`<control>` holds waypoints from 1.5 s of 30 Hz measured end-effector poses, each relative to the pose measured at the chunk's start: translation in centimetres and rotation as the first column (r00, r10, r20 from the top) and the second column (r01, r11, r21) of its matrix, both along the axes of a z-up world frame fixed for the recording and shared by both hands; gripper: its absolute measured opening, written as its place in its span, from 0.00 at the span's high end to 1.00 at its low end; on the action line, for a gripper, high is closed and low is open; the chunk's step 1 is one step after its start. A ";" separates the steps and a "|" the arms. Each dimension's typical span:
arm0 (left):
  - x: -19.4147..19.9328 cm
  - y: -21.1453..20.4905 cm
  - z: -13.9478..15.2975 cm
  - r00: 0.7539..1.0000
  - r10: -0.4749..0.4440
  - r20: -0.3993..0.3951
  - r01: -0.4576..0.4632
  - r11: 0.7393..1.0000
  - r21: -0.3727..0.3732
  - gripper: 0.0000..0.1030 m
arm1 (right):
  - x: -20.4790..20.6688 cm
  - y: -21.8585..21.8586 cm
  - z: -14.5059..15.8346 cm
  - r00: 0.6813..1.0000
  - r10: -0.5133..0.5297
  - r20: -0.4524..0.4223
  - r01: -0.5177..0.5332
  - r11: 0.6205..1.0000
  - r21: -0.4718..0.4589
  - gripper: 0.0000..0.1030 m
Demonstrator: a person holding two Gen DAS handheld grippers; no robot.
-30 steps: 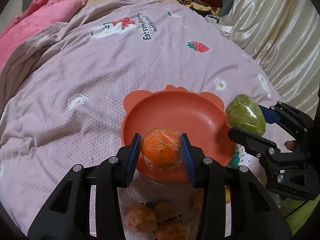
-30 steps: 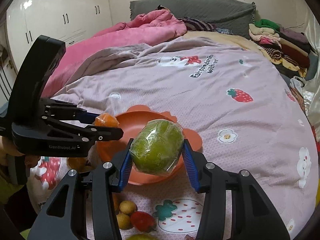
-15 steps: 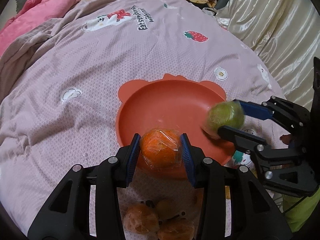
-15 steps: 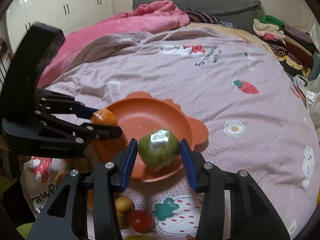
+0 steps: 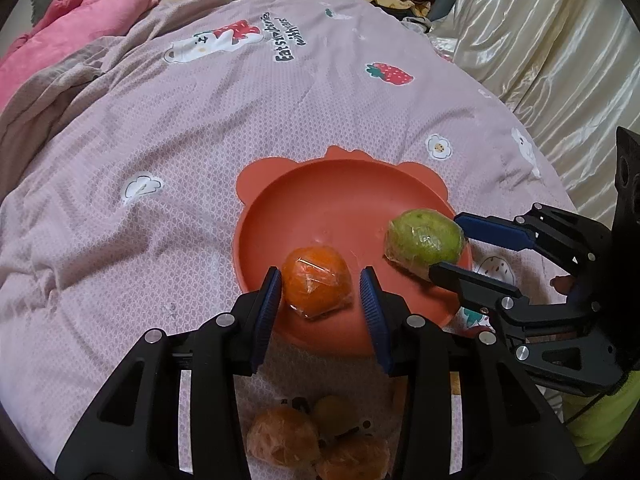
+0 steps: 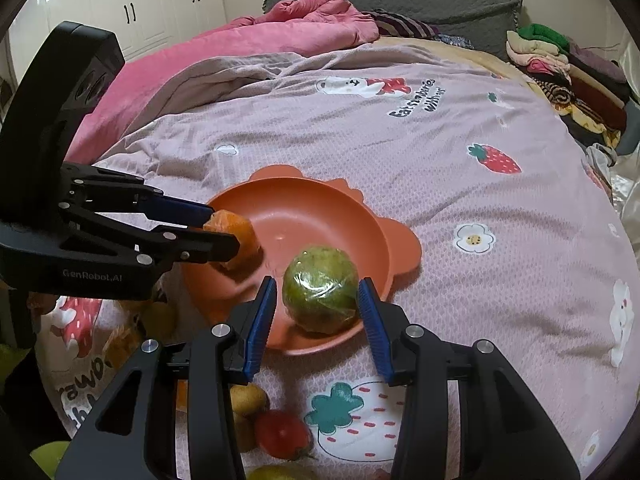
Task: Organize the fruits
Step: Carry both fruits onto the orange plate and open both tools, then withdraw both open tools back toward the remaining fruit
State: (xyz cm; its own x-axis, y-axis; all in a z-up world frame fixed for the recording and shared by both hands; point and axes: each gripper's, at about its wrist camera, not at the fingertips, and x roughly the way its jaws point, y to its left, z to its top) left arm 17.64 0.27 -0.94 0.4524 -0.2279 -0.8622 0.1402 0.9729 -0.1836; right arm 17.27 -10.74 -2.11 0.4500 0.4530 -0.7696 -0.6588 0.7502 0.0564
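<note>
Landmark: the orange bowl point(image 5: 280, 216) sat on the pink bedspread point(image 5: 160, 128).
Left gripper point(image 5: 320, 296): released, blue pads either side of the wrapped orange point(image 5: 316, 280), which lay inside the bowl's near edge.
Right gripper point(image 6: 318, 304): released around the wrapped green fruit point(image 6: 320, 294), resting in the bowl.

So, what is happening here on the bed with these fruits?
A person with a gripper in each hand is putting wrapped fruits into the orange bowl. The left gripper is open around an orange lying in the bowl. The right gripper is open around a green fruit, also in the bowl. More fruits wait on the blanket near the person.
</note>
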 end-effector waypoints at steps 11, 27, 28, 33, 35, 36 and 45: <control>-0.3 0.1 0.4 1.000 0.008 0.017 -0.008 1.000 -0.006 0.68 | -0.4 -0.6 0.4 1.000 -0.016 -0.002 0.016 0.999 0.029 0.59; -1.3 0.6 1.7 0.998 0.025 0.063 -0.023 1.000 -0.020 0.60 | -2.2 -1.4 1.8 0.998 -0.056 0.019 0.055 0.996 0.063 0.43; -1.4 0.6 1.8 0.998 0.025 0.065 -0.023 1.000 -0.020 0.59 | -2.2 -1.4 1.9 0.998 -0.059 0.020 0.058 0.996 0.063 0.42; -1.8 0.7 2.0 0.997 0.031 0.075 -0.029 0.999 -0.022 0.54 | -2.6 -1.7 2.0 0.997 -0.071 0.020 0.070 0.995 0.070 0.37; -1.9 0.9 2.2 0.996 0.037 0.082 -0.035 0.999 -0.025 0.52 | -2.6 -1.9 2.1 0.997 -0.080 0.020 0.078 0.994 0.070 0.35; -2.0 1.0 2.4 0.995 0.043 0.087 -0.041 0.999 -0.026 0.47 | -2.7 -1.9 2.1 0.996 -0.081 0.021 0.080 0.994 0.070 0.34; -2.8 1.7 3.3 0.989 0.081 0.126 -0.079 0.997 -0.025 0.32 | -3.2 -2.4 2.9 0.994 -0.100 0.040 0.096 0.992 0.080 0.28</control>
